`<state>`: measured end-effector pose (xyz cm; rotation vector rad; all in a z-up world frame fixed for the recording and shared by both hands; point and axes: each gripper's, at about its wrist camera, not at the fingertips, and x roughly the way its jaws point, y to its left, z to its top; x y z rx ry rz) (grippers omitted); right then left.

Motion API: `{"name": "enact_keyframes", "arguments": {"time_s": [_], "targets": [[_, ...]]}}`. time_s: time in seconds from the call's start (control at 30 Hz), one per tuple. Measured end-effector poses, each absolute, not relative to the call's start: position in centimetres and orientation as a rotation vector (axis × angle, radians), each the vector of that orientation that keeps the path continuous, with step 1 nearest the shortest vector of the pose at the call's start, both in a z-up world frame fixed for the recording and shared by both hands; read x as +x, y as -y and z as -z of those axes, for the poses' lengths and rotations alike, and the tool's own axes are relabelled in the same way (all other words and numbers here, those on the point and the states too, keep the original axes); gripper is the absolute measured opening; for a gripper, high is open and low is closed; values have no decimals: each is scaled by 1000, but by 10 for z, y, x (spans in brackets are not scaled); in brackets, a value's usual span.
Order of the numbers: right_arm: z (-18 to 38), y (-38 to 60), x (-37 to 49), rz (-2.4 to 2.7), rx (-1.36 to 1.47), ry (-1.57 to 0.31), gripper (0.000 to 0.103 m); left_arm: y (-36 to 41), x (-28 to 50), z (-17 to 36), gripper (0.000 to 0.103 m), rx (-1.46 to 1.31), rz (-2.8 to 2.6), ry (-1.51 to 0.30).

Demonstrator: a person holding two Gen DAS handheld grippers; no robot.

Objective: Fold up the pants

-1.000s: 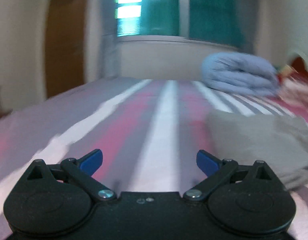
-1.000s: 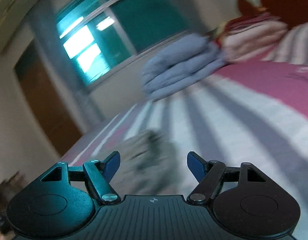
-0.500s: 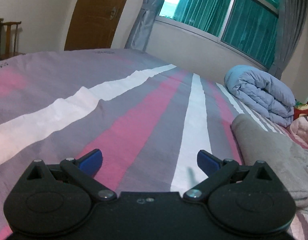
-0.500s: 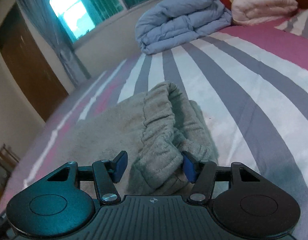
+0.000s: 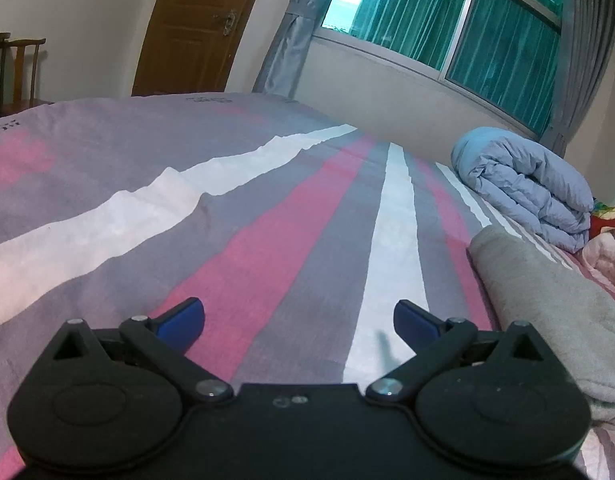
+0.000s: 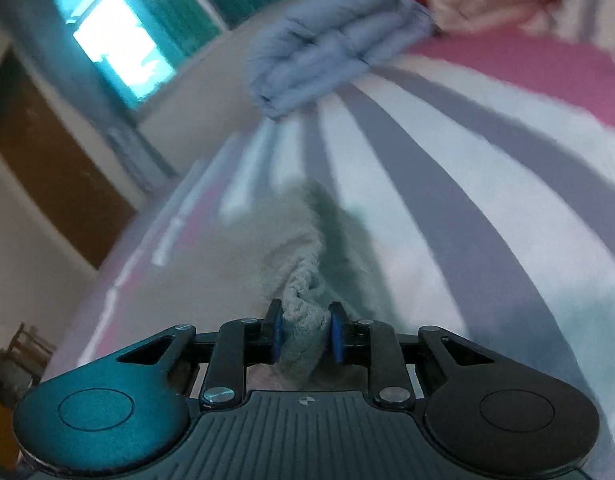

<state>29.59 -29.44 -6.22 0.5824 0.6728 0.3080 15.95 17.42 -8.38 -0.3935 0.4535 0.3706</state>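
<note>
On the striped bed (image 5: pixel 235 216), the grey pants (image 5: pixel 547 304) lie as a long bundle off to the right of our left tongs (image 5: pixel 299 316), running away from us. Those tongs gape wide and empty over bare sheet. Our right tongs (image 6: pixel 305 334) are nearer, pinched tight on a bunched edge of the pants (image 6: pixel 303 292), which stretch straight ahead.

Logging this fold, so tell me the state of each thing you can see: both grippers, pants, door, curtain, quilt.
Left gripper: open, empty, over bedsheet.
Right gripper: shut on pants.
Pants: bunched, lying on bedsheet.
Door: closed.
Curtain: tied back.
Blue quilt: folded.
</note>
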Motion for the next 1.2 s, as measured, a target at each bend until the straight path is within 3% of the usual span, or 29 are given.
{"name": "enact_keyframes", "arguments": {"time_s": [0.2, 0.37, 0.63, 0.7, 0.8, 0.93, 1.03, 1.2], "targets": [[54, 316, 267, -315, 717, -560, 43, -174, 161, 85, 96, -392, -372, -460], [61, 317, 262, -347, 782, -610, 53, -174, 163, 85, 96, -387, -373, -465], [78, 284, 289, -352, 726, -742, 53, -175, 165, 87, 96, -399, -372, -469], [80, 290, 293, -326, 850, -786, 44, -175, 165, 87, 96, -398, -373, -471], [79, 314, 276, -355, 1145, -692, 41, -175, 166, 87, 96, -405, -369, -470], [98, 312, 282, -268, 956, -756, 38, -175, 167, 86, 96, -399, -371, -476], [94, 322, 280, -319, 904, -734, 44, -173, 166, 84, 96, -385, -371, -470], [44, 316, 236, -230, 569, -531, 50, -140, 164, 61, 96, -325, -195, -348]]}}
